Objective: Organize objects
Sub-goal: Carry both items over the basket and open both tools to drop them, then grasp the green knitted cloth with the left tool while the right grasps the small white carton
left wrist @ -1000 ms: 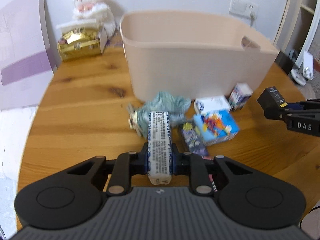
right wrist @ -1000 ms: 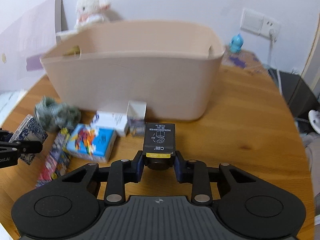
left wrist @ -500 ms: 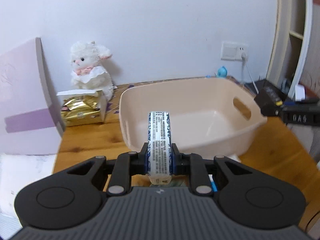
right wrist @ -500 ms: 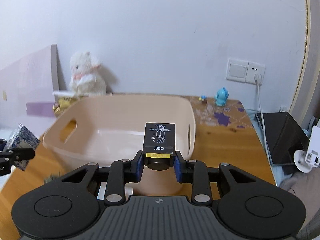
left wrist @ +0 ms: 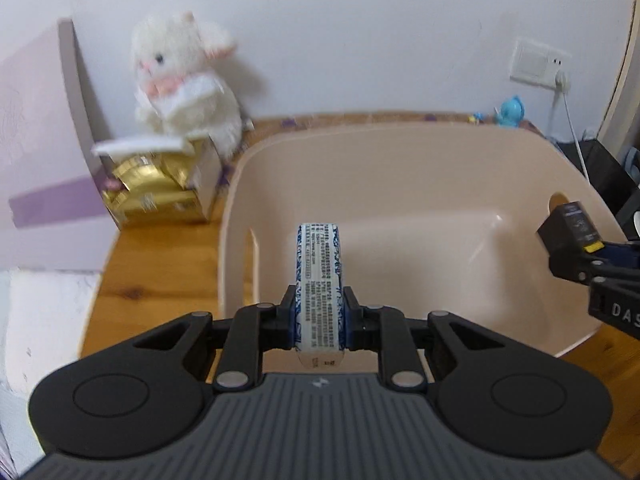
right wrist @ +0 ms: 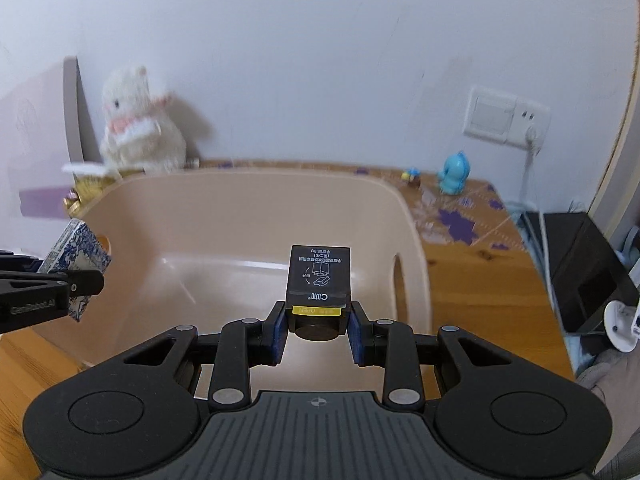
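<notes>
Above the beige plastic bin [left wrist: 400, 184], both hand-held grippers hover with loads. Left hand-held gripper [left wrist: 319, 316]: jaws closed tight on a blue-and-white patterned packet [left wrist: 319, 280], gripped by its narrow edges, pointing forward over the bin's near-left part. Right hand-held gripper [right wrist: 319, 326]: blue pads [right wrist: 279, 326] just beside the sides of a small black box [right wrist: 320, 276] with a yellow "OPEN" strip; from this angle I cannot tell whether they press it or stand slightly clear. Box sits over the bin's right half. Bin rests on a wooden tabletop [left wrist: 160, 256]. Behind it: white plush lamb [left wrist: 184, 80], gold-wrapped carton [left wrist: 156, 192], blue figurine [right wrist: 454, 176] near the wall.
</notes>
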Demonstrator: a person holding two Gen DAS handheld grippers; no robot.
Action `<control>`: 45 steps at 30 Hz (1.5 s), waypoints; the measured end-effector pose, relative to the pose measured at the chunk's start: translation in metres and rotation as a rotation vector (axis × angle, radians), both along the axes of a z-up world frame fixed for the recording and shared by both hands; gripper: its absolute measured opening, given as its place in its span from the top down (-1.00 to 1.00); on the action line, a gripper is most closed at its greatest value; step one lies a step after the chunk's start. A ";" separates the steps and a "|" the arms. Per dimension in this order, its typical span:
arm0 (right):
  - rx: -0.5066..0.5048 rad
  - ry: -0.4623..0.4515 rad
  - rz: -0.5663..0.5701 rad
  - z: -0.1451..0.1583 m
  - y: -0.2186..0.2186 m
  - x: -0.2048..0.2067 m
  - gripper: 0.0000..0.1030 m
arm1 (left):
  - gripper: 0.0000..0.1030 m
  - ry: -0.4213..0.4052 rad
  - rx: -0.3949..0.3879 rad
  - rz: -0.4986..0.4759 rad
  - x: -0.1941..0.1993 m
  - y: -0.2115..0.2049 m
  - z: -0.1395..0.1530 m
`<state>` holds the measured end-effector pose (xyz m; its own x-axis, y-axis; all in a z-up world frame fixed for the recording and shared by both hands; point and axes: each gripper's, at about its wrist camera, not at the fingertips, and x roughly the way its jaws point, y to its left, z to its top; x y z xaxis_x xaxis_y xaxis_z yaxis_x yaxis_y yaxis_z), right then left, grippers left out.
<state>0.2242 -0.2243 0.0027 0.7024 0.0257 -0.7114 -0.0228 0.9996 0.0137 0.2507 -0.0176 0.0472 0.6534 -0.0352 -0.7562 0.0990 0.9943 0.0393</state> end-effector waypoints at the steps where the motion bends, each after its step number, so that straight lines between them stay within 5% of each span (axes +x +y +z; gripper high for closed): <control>1: 0.005 0.015 0.001 -0.003 0.000 0.003 0.44 | 0.54 0.015 0.002 -0.001 0.002 0.000 -0.004; 4: -0.013 0.036 0.012 -0.010 0.004 0.008 0.45 | 0.54 -0.002 0.085 -0.021 -0.001 -0.008 -0.008; 8: -0.027 0.032 0.017 -0.010 0.008 0.004 0.26 | 0.34 -0.016 0.074 -0.039 -0.010 -0.005 -0.003; 10: -0.031 0.014 0.008 -0.005 0.006 0.000 -0.06 | -0.38 -0.052 0.079 -0.023 -0.019 -0.005 0.006; 12: -0.034 -0.019 0.008 0.003 0.004 -0.010 -0.44 | -0.53 -0.104 0.058 -0.035 -0.033 -0.003 0.017; 17: 0.000 -0.050 0.040 0.021 -0.003 -0.039 -0.93 | -0.74 -0.185 0.058 -0.056 -0.065 0.001 0.032; 23: -0.003 -0.071 0.079 0.025 -0.001 -0.068 -1.00 | -0.82 -0.214 0.066 -0.086 -0.097 0.009 0.035; 29: -0.013 -0.007 0.112 -0.006 0.006 -0.080 -1.00 | -0.88 -0.184 0.096 -0.096 -0.114 0.017 0.010; 36: 0.001 0.103 0.099 -0.050 0.008 -0.071 -1.00 | -0.88 -0.102 0.102 -0.117 -0.116 0.020 -0.033; 45: -0.006 0.109 0.063 -0.076 0.010 -0.057 -0.92 | -0.83 -0.047 0.093 -0.119 -0.104 0.018 -0.054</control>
<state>0.1669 -0.2140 -0.0728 0.6184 0.0626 -0.7834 -0.0838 0.9964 0.0135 0.1466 0.0001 -0.0065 0.6833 -0.0453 -0.7288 0.2118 0.9675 0.1384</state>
